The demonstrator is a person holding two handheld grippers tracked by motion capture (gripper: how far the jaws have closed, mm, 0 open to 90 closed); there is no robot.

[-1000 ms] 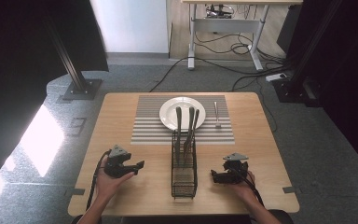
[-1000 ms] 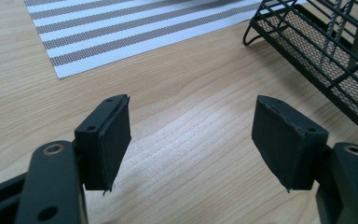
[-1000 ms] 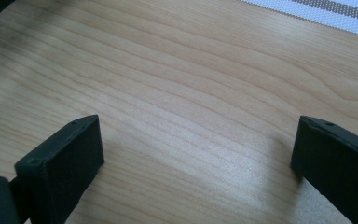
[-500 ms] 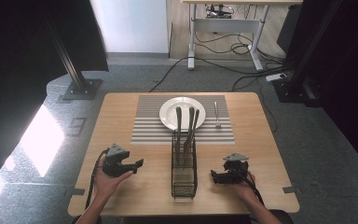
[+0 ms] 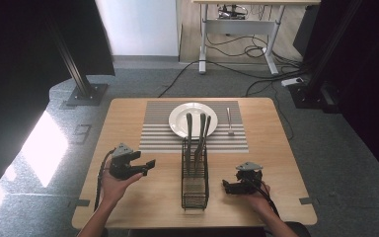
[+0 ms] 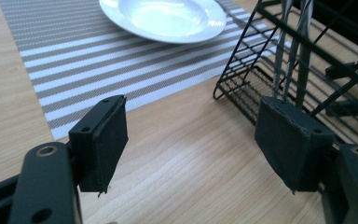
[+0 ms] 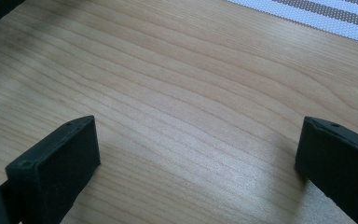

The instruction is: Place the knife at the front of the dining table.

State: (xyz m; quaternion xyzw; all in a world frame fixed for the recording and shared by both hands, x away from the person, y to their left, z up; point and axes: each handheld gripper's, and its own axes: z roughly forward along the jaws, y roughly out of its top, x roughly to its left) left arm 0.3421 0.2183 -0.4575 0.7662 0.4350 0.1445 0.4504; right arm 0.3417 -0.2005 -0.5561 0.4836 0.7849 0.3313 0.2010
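Left gripper [image 5: 148, 164]: held in the person's left hand [image 5: 113, 180] above the table [image 5: 128, 197], near its front-left part. Jaws stand wide apart, nothing between them, pointing toward the wire cutlery rack [image 5: 195, 173]. In the left gripper view the gap between the pads [image 6: 105, 140] frames bare wood, with the rack's near corner just past the right-hand pad.

Right gripper [image 5: 225, 185]: held in the person's right hand [image 5: 256, 197], low over the table near the front-right part, to the right of the rack. Jaws spread wide, nothing held. The right gripper view shows both pads [image 7: 60, 158] just over bare wood grain; whether they touch the surface cannot be told.

Wire cutlery rack: black, long and narrow, running from the table's front edge toward the middle, between the two grippers and apart from both. Three pieces of cutlery [image 5: 197, 133] stand in its far end, handles up and leaning slightly; their type cannot be told.

Beyond the rack: striped placemat [image 5: 153, 128] along the far half of the table, white plate [image 5: 177, 121] at its centre, a single fork [image 5: 230, 121] lying on the mat to the plate's right.
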